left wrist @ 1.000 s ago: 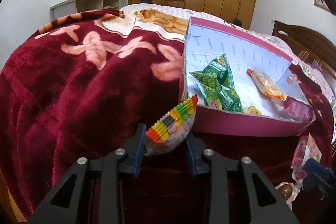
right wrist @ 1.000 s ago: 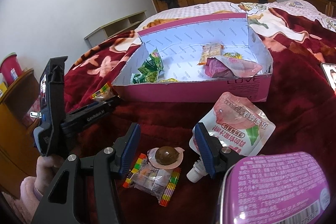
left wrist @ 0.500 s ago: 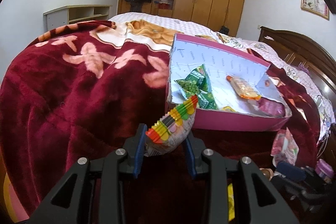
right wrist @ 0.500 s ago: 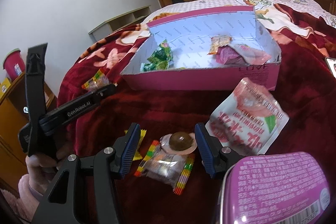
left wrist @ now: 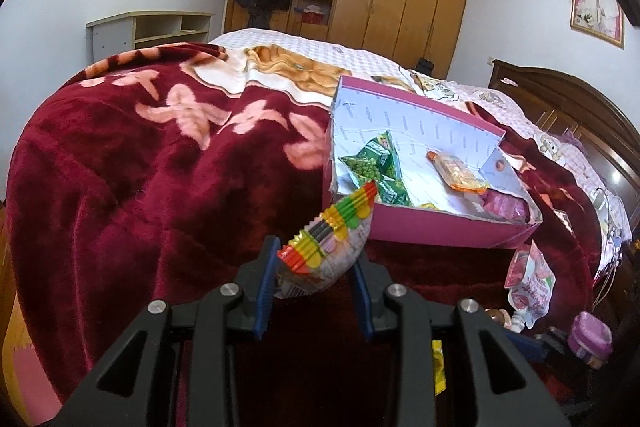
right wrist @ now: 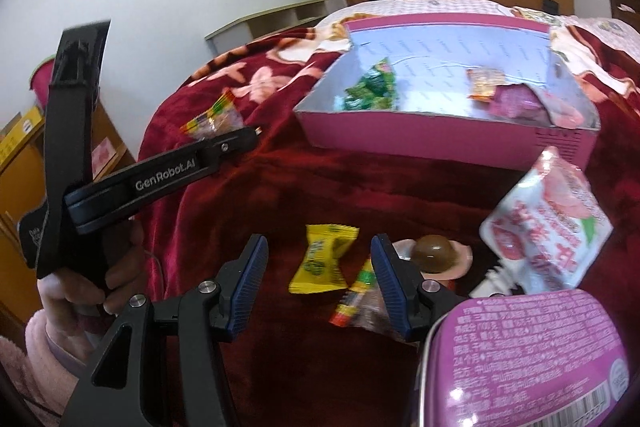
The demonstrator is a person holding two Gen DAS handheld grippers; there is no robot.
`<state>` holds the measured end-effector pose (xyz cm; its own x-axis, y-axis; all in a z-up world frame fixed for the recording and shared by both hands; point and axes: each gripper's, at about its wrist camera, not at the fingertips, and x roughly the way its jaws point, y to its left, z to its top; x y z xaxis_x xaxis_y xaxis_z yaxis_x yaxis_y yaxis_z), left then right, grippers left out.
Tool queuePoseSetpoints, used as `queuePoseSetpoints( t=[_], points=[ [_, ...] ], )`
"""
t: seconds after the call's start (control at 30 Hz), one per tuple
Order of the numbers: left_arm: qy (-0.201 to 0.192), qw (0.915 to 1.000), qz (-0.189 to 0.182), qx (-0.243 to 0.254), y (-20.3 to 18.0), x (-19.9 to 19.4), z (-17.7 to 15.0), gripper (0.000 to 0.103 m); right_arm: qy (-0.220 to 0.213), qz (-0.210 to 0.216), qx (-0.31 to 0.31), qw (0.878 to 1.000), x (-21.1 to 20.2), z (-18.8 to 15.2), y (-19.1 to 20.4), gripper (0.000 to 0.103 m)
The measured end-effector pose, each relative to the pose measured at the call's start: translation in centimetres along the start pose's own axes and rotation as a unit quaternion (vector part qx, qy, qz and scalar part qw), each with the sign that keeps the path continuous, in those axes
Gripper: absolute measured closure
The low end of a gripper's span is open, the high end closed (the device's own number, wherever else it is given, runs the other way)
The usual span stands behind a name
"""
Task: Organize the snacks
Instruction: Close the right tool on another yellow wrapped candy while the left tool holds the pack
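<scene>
My left gripper (left wrist: 314, 275) is shut on a clear snack packet with rainbow-striped edges (left wrist: 332, 239), held above the red blanket short of the pink box's (left wrist: 432, 227) near-left corner. The right wrist view shows this left gripper (right wrist: 240, 137) and its packet (right wrist: 212, 115) left of the pink box (right wrist: 440, 135). My right gripper (right wrist: 318, 267) is open over the blanket. A yellow wrapped candy (right wrist: 324, 259) lies between its pads, which stand apart from it. In the box lie green pea packets (left wrist: 372, 163), an orange packet (left wrist: 456, 171) and a purple packet (left wrist: 504, 205).
Right of the right gripper lie a second rainbow-edged packet (right wrist: 360, 303), a brown jelly cup (right wrist: 434, 253), a pink spouted drink pouch (right wrist: 548, 223) and a purple tin (right wrist: 532, 359). A person's hand (right wrist: 92, 287) holds the left gripper. The bed drops off at the left.
The left gripper has drawn back and up from the box with its packet. The right gripper has slid left, from around the jelly cup and rainbow packet to around the yellow candy.
</scene>
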<state>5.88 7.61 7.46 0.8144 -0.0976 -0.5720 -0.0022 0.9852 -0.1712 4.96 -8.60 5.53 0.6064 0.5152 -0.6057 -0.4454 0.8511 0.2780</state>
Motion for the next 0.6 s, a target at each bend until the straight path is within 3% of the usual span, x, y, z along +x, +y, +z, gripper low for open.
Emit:
queuePoseSetpoints(
  t=[0.27,0.43,0.6],
  points=[
    [-0.001,1.0000,-0.001,-0.002,0.3,-0.2,-0.1,0.068,0.017,-0.005,-0.015,1.000,1.8,-0.4,0.6,0.057],
    [-0.001,1.0000,-0.002,-0.003,0.4,-0.2,-0.2,0.068,0.017,-0.024,-0.027,0.999,2.4,-0.5,0.7,0.071],
    [-0.001,1.0000,-0.003,-0.001,0.2,-0.3,-0.2,0.068,0.016,-0.027,-0.025,0.999,2.5,-0.6,0.6,0.075]
  ],
)
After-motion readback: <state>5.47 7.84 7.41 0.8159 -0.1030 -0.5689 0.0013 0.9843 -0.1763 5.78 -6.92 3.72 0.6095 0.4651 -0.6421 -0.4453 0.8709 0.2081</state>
